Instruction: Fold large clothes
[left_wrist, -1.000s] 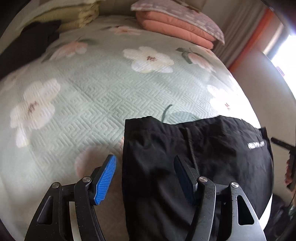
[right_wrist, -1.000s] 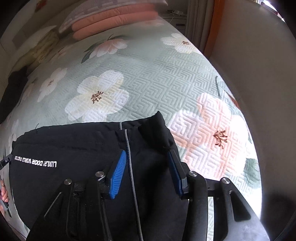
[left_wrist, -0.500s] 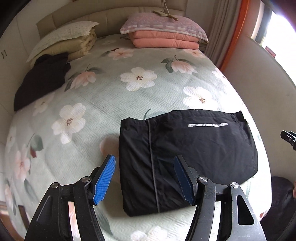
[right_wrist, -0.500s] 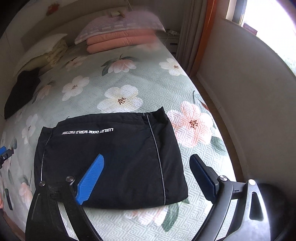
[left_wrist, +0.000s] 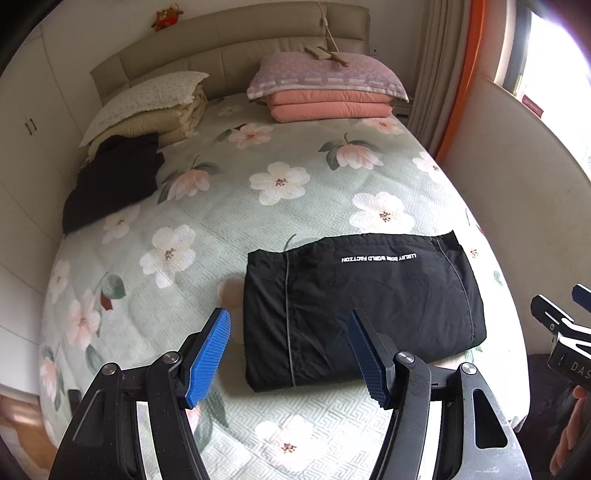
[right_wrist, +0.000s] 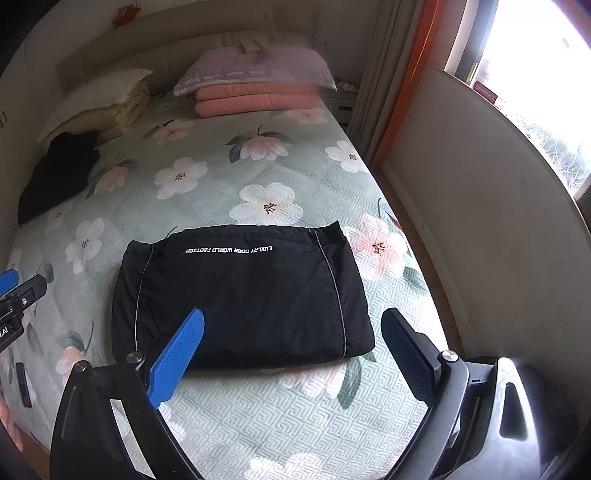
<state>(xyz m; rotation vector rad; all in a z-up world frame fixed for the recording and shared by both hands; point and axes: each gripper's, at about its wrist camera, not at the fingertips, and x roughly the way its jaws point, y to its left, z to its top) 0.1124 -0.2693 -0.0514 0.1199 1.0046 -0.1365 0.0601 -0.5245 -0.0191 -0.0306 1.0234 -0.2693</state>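
Note:
A black garment (left_wrist: 364, 306) lies folded into a flat rectangle near the foot of the bed, white lettering on top; it also shows in the right wrist view (right_wrist: 240, 295). My left gripper (left_wrist: 290, 354) is open and empty, held above and short of the garment's near left edge. My right gripper (right_wrist: 291, 354) is wide open and empty, held above the bed in front of the garment. Each gripper shows at the edge of the other's view, the right one (left_wrist: 565, 317) and the left one (right_wrist: 14, 291).
The bed has a green floral quilt (left_wrist: 221, 206). A second black garment (left_wrist: 110, 181) lies at the far left by a beige blanket stack (left_wrist: 155, 107). Pink folded bedding under a pillow (left_wrist: 328, 92) sits at the headboard. A wall and window (right_wrist: 480, 184) run along the right.
Both grippers have pulled back and up from the garment, which now lies free and fully in view. The right gripper's jaws have opened wider.

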